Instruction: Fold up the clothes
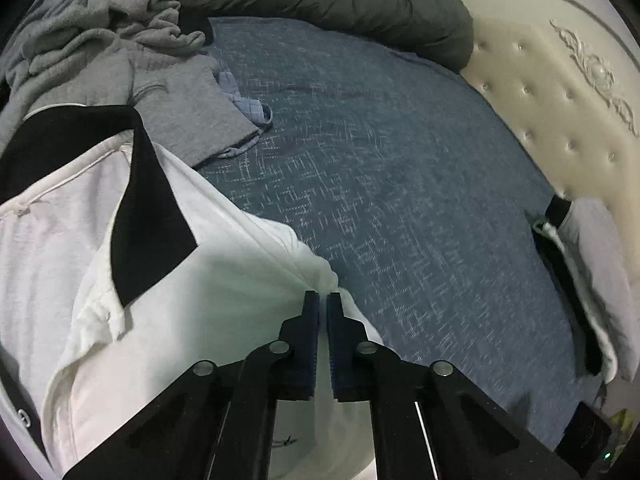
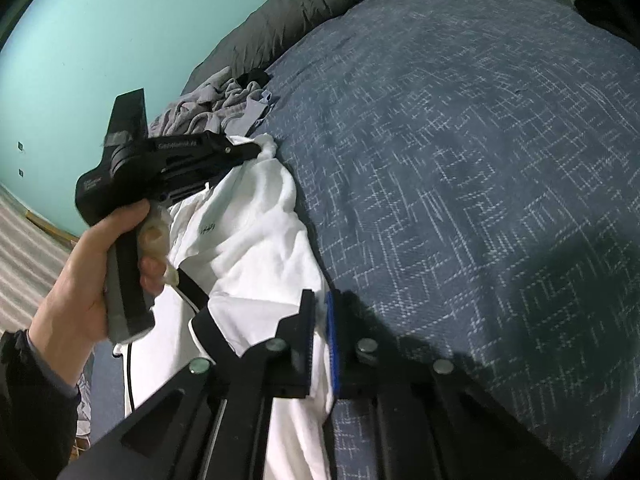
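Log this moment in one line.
task: fold clothes | left gripper: shut on white shirt | right gripper: shut on white shirt | surface: blue bedspread

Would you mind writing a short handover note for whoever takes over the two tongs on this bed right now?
Left tongs: shut on an edge of the white shirt.
Right tongs: shut on another edge of the same shirt, nearer the person.
The shirt, white with black trim, lies bunched along the edge of the blue bedspread.
A grey clothes pile waits at the far side; one folded garment lies by the headboard.
Done: both edges gripped. Left: spread and fold this shirt, then the grey pile.
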